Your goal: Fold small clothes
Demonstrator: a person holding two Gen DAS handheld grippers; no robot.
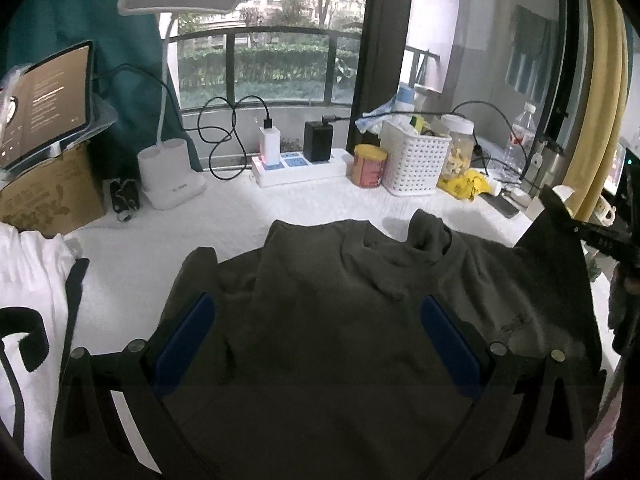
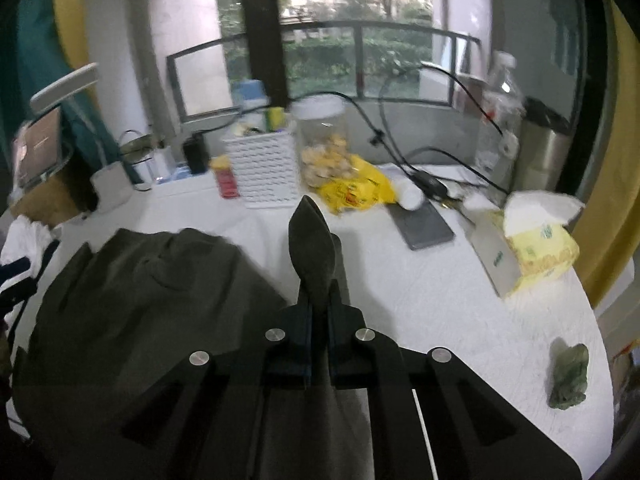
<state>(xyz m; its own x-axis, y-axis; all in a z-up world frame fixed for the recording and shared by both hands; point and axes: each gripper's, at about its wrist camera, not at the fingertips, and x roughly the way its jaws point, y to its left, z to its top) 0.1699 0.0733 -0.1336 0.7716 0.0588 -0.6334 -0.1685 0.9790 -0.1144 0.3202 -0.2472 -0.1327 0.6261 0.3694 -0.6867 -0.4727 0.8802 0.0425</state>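
Note:
A dark olive shirt (image 1: 340,280) lies crumpled on the white table cover (image 1: 248,216), its collar toward the window. My left gripper (image 1: 320,320) hovers just above the shirt's middle, open, its blue pads (image 1: 188,344) wide apart with cloth beneath them. My right gripper (image 2: 319,300) is shut on a corner of the olive shirt (image 2: 140,300). A pointed fold of cloth (image 2: 312,240) sticks up past its fingertips. In the left wrist view the right gripper (image 1: 576,224) holds that corner raised at the shirt's right side.
A white garment with dark print (image 1: 32,300) lies at the left. Along the back stand a lamp base (image 1: 168,176), power strip (image 1: 300,164), red can (image 1: 370,166), white basket (image 1: 416,160) and jar (image 2: 324,140). A phone (image 2: 424,224), tissue pack (image 2: 532,244) and green figurine (image 2: 568,376) lie at the right.

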